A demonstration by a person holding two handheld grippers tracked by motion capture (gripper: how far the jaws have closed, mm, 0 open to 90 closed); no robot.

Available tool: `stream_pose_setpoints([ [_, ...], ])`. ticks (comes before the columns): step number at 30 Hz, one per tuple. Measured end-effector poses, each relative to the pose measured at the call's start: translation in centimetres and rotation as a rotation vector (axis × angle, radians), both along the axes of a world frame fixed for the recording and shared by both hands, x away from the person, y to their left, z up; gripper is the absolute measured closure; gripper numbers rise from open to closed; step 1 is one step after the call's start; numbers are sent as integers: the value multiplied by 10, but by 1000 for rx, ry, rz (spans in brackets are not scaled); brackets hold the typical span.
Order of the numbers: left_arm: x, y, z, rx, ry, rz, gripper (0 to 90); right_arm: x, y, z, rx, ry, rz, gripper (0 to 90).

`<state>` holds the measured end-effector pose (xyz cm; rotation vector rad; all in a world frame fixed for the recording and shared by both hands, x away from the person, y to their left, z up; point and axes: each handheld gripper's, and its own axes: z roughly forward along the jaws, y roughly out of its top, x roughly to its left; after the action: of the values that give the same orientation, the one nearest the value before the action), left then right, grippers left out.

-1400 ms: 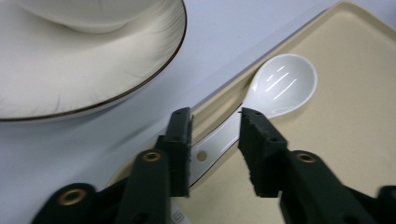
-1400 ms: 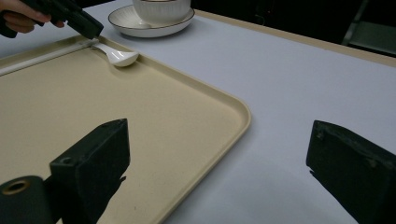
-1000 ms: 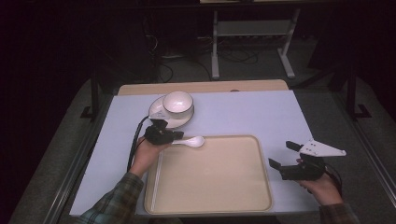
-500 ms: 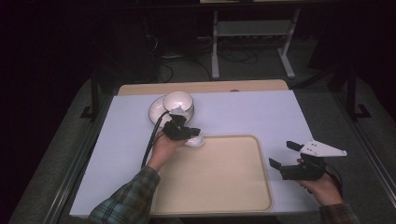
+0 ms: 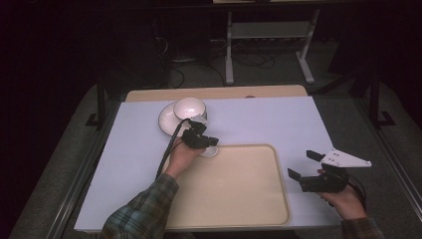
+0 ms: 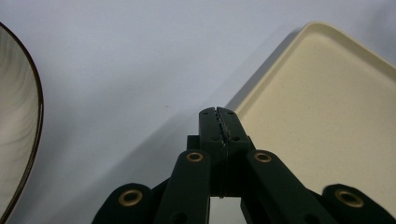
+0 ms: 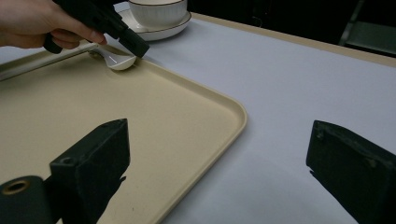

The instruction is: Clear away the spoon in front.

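Dim lab or studio: white-covered wooden table, loose black floor cables, grey metal stand behind.

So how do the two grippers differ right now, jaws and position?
The left gripper has its jaws shut, tips at the tray's far left corner above the white spoon; the right gripper has its jaws wide open around nothing, beside the tray's right edge. Both are black and hand-held.

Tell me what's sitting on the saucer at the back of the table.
A white bowl with a thin dark rim stands on the saucer. What is inside the bowl can't be made out, and the bowl covers the middle of the saucer.
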<state>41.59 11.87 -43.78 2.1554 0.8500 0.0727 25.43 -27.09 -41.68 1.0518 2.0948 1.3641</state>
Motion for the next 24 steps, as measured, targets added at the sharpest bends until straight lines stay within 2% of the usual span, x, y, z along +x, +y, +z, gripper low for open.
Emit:
stream_pose_setpoints([
  [11,-8,-2,-2,23,15,-25,898,0,0,1,-2,-6,-1,55],
  [24,-33,9,-3,53,37,-61,897,-1,0,1,-4,-7,-2,55],
])
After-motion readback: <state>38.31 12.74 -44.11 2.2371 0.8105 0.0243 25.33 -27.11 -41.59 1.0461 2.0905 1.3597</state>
